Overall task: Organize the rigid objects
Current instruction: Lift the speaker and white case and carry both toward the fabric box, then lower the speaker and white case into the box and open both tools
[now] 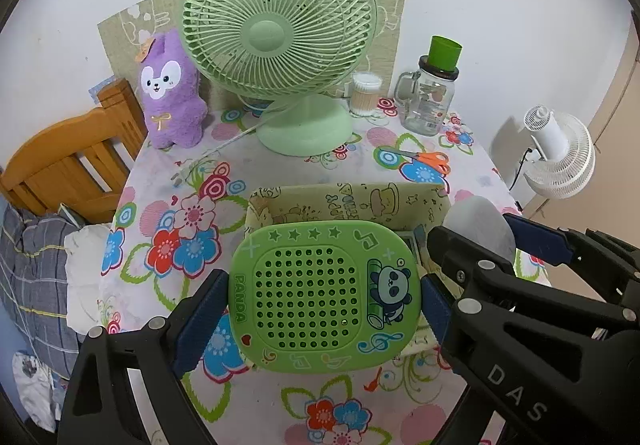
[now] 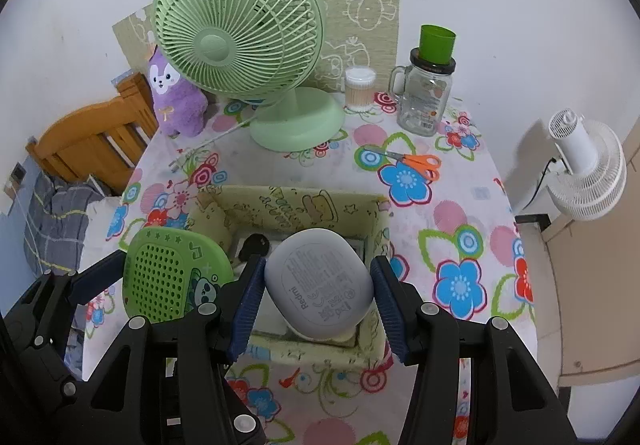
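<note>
My left claw (image 1: pixel 324 297) grips green panda case (image 1: pixel 324 295) by its side edges | right claw (image 2: pixel 318 291) clamps grey Redmi case (image 2: pixel 320 285) over storage box (image 2: pixel 296 201) | both seem light, rigid, smooth, probably slippery

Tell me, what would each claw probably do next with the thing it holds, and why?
Probably lower and let go. The right claw grips the grey Redmi case directly above the open patterned box, which already holds a few items. The left claw holds the green panda case at the box's left edge, so it likely follows.
</note>
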Motion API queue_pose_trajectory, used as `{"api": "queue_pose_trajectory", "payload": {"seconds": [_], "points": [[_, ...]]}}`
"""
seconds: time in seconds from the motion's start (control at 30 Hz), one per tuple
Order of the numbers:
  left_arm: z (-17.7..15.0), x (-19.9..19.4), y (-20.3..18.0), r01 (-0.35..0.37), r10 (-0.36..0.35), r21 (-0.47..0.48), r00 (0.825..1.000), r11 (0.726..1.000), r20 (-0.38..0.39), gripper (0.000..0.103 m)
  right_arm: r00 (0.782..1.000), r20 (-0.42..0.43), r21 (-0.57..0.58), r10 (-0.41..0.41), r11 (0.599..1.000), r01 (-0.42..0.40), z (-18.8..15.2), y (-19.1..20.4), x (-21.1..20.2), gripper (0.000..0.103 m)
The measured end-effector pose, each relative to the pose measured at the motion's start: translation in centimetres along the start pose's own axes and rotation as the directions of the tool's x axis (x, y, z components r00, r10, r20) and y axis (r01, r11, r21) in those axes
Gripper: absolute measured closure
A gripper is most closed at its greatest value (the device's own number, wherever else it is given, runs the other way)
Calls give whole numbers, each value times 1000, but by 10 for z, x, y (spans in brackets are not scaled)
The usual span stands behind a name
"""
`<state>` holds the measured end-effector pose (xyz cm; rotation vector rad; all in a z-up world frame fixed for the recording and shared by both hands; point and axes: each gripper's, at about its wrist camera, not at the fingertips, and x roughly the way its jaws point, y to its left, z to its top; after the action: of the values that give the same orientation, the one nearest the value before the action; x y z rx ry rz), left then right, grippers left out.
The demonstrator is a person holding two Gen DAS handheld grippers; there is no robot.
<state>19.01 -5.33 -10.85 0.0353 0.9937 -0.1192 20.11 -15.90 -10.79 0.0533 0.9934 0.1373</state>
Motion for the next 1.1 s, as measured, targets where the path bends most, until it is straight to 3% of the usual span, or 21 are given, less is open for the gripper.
{"api": "queue_pose_trajectory", "payload": {"seconds": [0.67, 1.1], "points": [[11, 55, 4, -39, 36, -39, 997, 998, -64, 8, 995, -82, -30, 54, 998, -56, 23, -5, 72, 46], [11, 73, 9, -51, 46, -43, 993, 998, -104, 8, 988, -143, 23, 55, 998, -52, 21, -9, 105, 46]]}}
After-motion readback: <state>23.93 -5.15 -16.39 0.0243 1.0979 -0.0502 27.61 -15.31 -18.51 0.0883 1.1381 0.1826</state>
